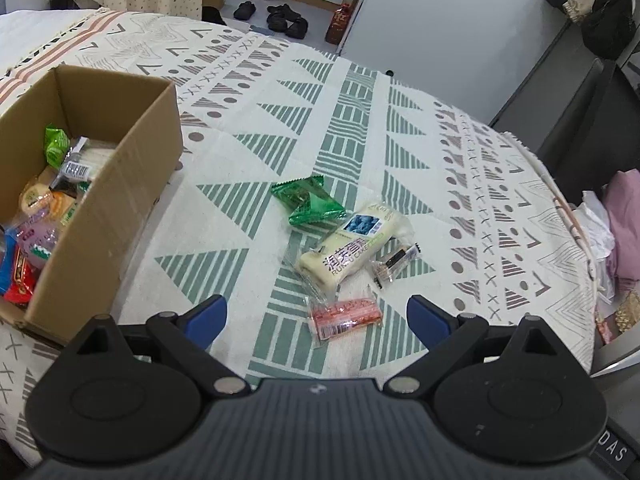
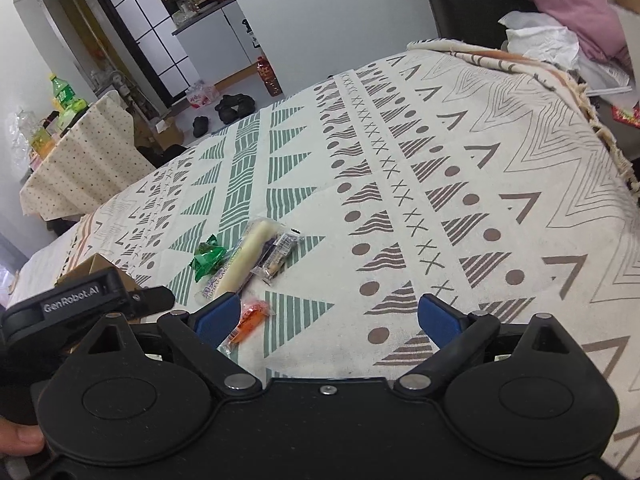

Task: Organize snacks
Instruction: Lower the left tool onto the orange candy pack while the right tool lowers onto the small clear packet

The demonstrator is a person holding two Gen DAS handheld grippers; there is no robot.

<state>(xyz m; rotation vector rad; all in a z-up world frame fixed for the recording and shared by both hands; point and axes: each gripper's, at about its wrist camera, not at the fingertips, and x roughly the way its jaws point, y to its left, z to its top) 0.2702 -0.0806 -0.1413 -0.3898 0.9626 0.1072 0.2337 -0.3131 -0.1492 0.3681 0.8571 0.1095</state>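
While four snacks lie loose on the surface, I hover the left gripper and right gripper with jaws spread, empty; the pink packet sits between my left jaws, needing lowering, then closing, before the box.

Both grippers, the left gripper and the right gripper, have matte black bodies with blue-padded jaws, round pivot housings and silver rivets. White "GenRobot.AI" lettering marks the left one's side. A bare fingertip shows at the right-wrist view's edge.
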